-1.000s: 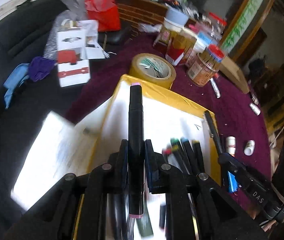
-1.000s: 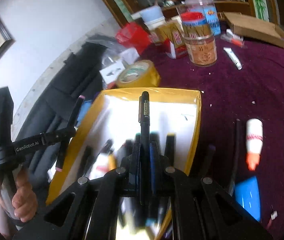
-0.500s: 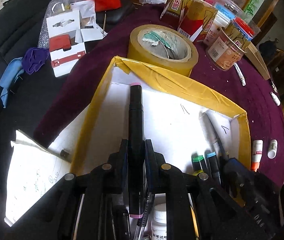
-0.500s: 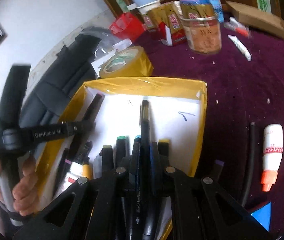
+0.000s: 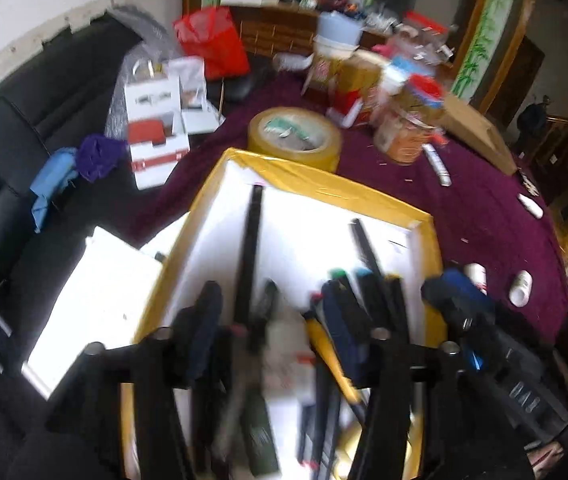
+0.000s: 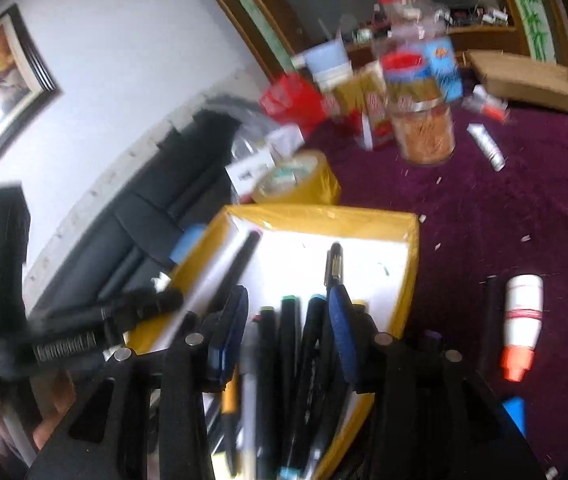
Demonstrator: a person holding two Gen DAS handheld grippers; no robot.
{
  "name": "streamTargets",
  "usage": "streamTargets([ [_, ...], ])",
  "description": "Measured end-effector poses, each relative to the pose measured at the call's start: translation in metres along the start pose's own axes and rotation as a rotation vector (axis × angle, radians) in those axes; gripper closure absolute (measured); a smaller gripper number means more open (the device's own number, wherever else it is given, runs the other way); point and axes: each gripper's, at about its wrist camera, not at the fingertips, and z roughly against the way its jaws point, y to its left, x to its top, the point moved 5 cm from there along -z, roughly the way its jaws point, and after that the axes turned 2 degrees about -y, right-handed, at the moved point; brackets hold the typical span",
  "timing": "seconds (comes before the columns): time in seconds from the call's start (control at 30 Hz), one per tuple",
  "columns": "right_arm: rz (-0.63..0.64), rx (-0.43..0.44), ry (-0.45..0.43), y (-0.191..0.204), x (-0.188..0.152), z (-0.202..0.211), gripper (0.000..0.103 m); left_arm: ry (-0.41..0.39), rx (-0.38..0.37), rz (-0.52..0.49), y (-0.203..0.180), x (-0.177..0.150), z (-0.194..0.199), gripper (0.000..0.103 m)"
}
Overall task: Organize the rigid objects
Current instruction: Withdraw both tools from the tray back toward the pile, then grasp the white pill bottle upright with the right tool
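A yellow-taped white box [image 5: 324, 184] [image 6: 324, 220] on the purple tablecloth holds several markers and pens. My left gripper [image 5: 271, 320] is open over the box; the black marker with pink ends [image 5: 249, 248] lies free in the box between its fingers. My right gripper [image 6: 288, 316] is open over the same box; the black pen [image 6: 334, 264] lies in the box ahead of it. The left gripper also shows in the right wrist view [image 6: 83, 332] at the box's left side. Both views are blurred.
A yellow tape roll [image 5: 294, 136] stands behind the box. Jars and cartons [image 5: 404, 120] crowd the back. A white glue bottle with an orange cap [image 6: 522, 320] and a black stick [image 6: 488, 320] lie right of the box. A black sofa [image 5: 11, 152] is at the left.
Both grippers opened and let go: the pink-ended marker and the black pen now lie in the box. Both grippers have pulled up and back.
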Motion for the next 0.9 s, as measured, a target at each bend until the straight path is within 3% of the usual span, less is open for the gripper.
streamTargets([
  [0.2,-0.038,-0.015,-0.015,-0.033,-0.001,0.071,0.065,-0.013,-0.107,-0.062,-0.059,-0.039,0.033,0.049],
  [0.43,-0.09,-0.169,0.027,-0.108,0.016,0.127,0.064,0.018,-0.186,-0.133,-0.126,-0.064,0.037,0.049],
  [0.63,-0.216,-0.297,0.04,-0.187,0.04,0.132,0.061,0.052,-0.171,-0.162,-0.152,-0.078,0.03,0.049],
  [0.77,-0.368,-0.402,-0.009,-0.245,0.027,0.125,0.061,0.084,-0.165,-0.177,-0.161,-0.088,0.021,0.049],
  [0.9,-0.421,-0.34,0.013,-0.257,0.019,0.114,0.061,0.099,-0.155,-0.181,-0.169,-0.093,0.011,0.049],
])
